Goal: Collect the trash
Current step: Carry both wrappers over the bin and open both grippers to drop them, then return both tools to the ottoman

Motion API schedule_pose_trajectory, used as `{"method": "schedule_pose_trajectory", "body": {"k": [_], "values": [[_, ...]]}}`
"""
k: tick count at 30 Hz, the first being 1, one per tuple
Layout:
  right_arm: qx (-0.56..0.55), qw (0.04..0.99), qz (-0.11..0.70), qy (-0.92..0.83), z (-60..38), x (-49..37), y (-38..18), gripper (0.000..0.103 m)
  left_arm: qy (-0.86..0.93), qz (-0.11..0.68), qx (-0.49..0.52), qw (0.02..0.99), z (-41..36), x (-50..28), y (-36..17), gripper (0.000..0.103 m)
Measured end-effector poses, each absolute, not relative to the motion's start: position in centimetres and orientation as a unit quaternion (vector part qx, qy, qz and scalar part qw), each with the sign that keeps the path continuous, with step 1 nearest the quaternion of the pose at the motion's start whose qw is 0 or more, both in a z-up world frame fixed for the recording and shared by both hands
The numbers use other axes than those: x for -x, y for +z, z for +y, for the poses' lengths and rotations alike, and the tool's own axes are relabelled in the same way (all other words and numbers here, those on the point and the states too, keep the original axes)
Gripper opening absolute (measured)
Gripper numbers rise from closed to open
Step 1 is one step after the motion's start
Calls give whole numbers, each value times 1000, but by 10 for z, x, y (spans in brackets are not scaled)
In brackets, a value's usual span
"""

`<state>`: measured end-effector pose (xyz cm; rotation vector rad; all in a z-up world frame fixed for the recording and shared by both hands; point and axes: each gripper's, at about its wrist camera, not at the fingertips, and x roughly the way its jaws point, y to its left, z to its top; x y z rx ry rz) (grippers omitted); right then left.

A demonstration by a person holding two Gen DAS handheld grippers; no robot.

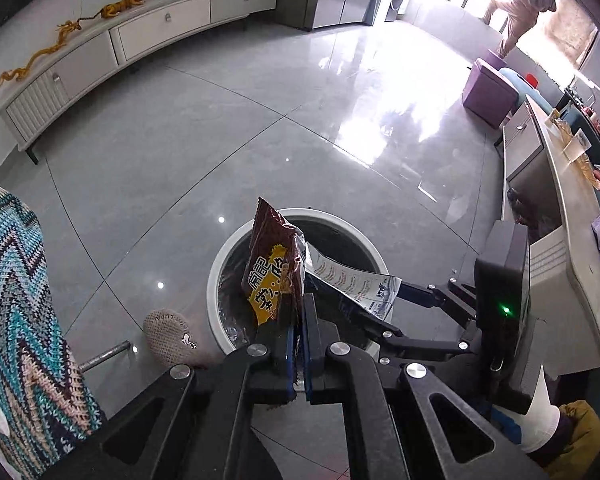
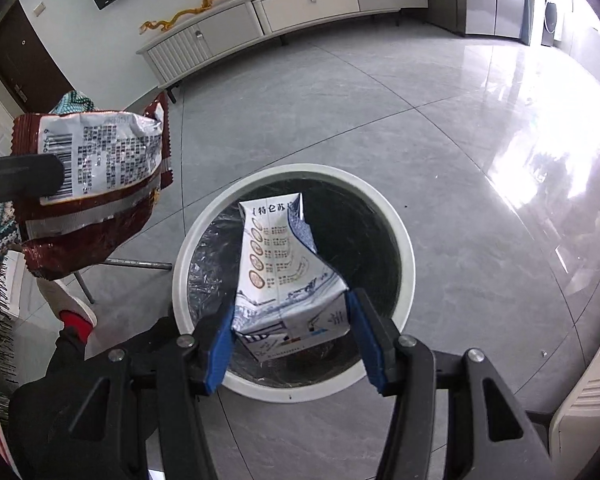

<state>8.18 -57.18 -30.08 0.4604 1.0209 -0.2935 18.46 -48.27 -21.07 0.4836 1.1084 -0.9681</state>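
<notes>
A round white trash bin (image 1: 228, 256) (image 2: 404, 240) with a dark liner stands on the grey floor below both grippers. My left gripper (image 1: 298, 344) is shut on a brown and yellow snack wrapper (image 1: 274, 268), which hangs over the bin's near left rim; its silver back (image 2: 100, 160) shows in the right wrist view, left of the bin. My right gripper (image 2: 292, 340) is shut on a crushed white and blue milk carton (image 2: 278, 276) (image 1: 352, 280), held over the bin's mouth. The blue pads (image 2: 220, 348) press the carton's sides.
A long white TV cabinet (image 1: 132, 44) (image 2: 284, 12) with orange dragon and tiger figures runs along the far wall. A white table (image 1: 568, 216) stands to the right. A purple stool (image 1: 488, 92) sits farther back. A knitted sleeve (image 1: 16, 312) and a slippered foot (image 1: 168, 336) are at the left.
</notes>
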Motion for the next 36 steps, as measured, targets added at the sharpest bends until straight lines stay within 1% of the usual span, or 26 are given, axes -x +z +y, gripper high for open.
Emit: {"method": "schedule_pose_trajectory", "body": {"k": [2, 4, 5, 6, 7, 13, 19, 23, 27, 36], "values": [[-216, 836, 484, -143, -576, -85, -308, 53, -434, 511, -210, 712, -484, -188, -218, 13], [-215, 835, 485, -147, -575, -91, -312, 54, -425, 515, -204, 716, -484, -193, -223, 42], [-214, 834, 487, -150, -576, -95, -314, 56, -422, 516, -200, 719, -483, -197, -225, 48], [-210, 832, 489, -156, -576, -96, -315, 65, -420, 517, -194, 720, -482, -199, -225, 56], [-207, 832, 490, -159, -576, -96, -316, 69, -420, 518, -189, 721, -482, -200, -224, 58], [-199, 831, 488, -178, -578, -87, -306, 70, -422, 505, -178, 731, -468, -196, -208, 58], [-199, 843, 454, -206, -583, -66, -271, 70, -433, 458, -159, 760, -445, -176, -164, 58], [-195, 860, 417, -219, -576, -49, -229, 70, -446, 415, -155, 778, -422, -155, -123, 58], [-191, 884, 365, -220, -560, -32, -175, 70, -453, 387, -160, 788, -392, -138, -89, 58], [-138, 936, 277, -169, -487, -11, -58, 70, -423, 316, -139, 838, -275, -120, -34, 58]]}}
